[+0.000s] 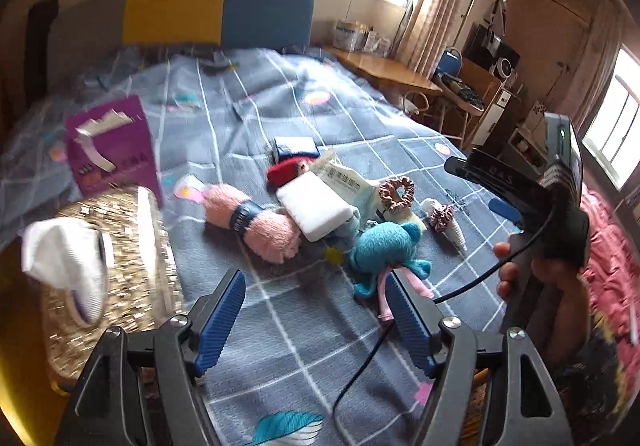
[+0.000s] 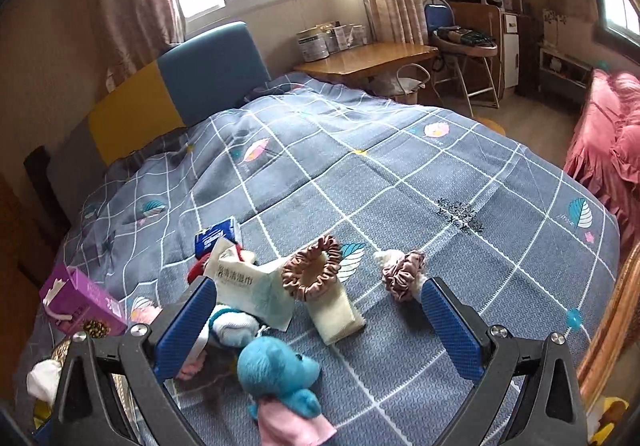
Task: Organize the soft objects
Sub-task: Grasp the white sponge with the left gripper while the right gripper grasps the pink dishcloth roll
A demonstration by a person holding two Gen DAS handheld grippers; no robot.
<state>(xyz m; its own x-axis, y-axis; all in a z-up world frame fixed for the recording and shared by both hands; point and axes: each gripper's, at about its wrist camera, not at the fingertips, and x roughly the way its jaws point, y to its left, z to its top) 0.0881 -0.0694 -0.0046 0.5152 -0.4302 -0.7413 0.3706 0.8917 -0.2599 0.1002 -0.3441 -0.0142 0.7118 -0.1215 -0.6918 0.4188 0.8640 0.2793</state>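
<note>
Soft things lie in a heap on the grey checked bed cover (image 1: 320, 97): a pink fluffy roll (image 1: 256, 221), a white pad (image 1: 316, 205), a blue plush toy (image 1: 384, 250) (image 2: 280, 374), a brown scrunchie (image 1: 397, 193) (image 2: 312, 272) and a pink scrunchie (image 1: 442, 217) (image 2: 402, 272). My left gripper (image 1: 316, 310) is open and empty, just short of the blue plush toy. My right gripper (image 2: 320, 318) is open and empty, above a cream folded cloth (image 2: 336, 312). A white sock (image 1: 68, 266) lies on the gold sequined basket (image 1: 132, 286) at left.
A purple tissue box (image 1: 116, 149) (image 2: 80, 302) stands behind the basket. A wet-wipe pack (image 2: 252, 286), a blue tissue pack (image 1: 294, 147) and a red item (image 1: 284, 171) lie in the heap. A wooden desk (image 2: 364, 57), chairs and a pink bed (image 2: 612, 149) stand to the right.
</note>
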